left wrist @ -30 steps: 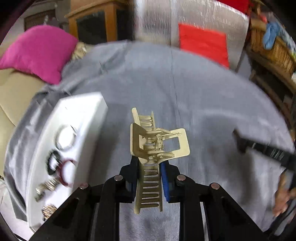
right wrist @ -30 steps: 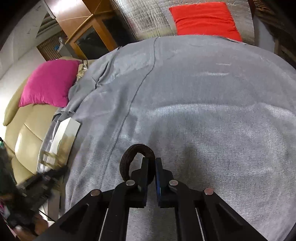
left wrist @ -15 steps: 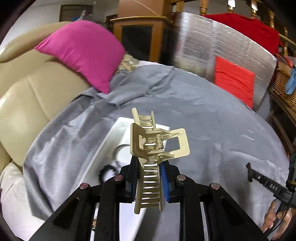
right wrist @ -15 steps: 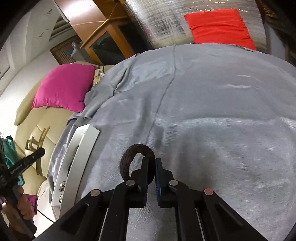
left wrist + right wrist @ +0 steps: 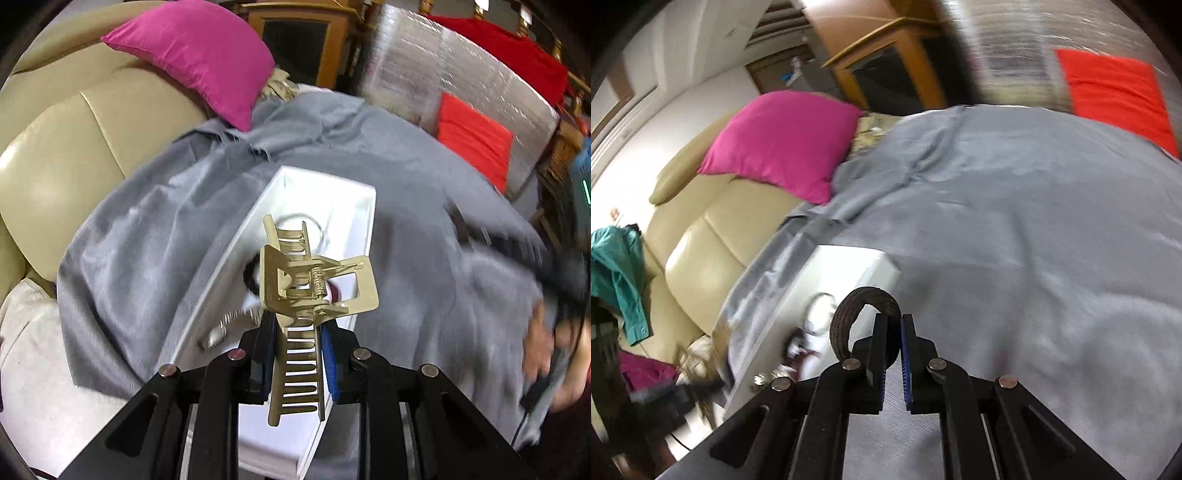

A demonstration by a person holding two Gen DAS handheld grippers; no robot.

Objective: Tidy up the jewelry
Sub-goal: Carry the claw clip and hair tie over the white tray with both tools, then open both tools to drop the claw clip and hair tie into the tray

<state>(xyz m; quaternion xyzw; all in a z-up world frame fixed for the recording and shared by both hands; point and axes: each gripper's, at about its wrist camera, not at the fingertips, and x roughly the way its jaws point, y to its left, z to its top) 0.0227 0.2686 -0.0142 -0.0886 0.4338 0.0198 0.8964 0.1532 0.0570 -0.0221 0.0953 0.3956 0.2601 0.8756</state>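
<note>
Left tool (image 5: pixel 295 350) clamped on gold claw hair clip (image 5: pixel 317 284) at frame centre over white tray (image 5: pixel 364 206), right tool (image 5: pixel 894 354) pinched shut on dark hair tie (image 5: pixel 846 317), lower centre, grey blanket (image 5: pixel 1034 240) beneath

The left gripper (image 5: pixel 295 354) points steeply down over the white tray (image 5: pixel 362 206), its jaws clamped on a gold hair claw (image 5: pixel 314 291). The right gripper (image 5: pixel 894 354) also tilts down beside that tray, nearly closed, pinching a dark hair tie (image 5: pixel 849 314). A blurred hand (image 5: pixel 546 343) shows right of the tray.
</note>
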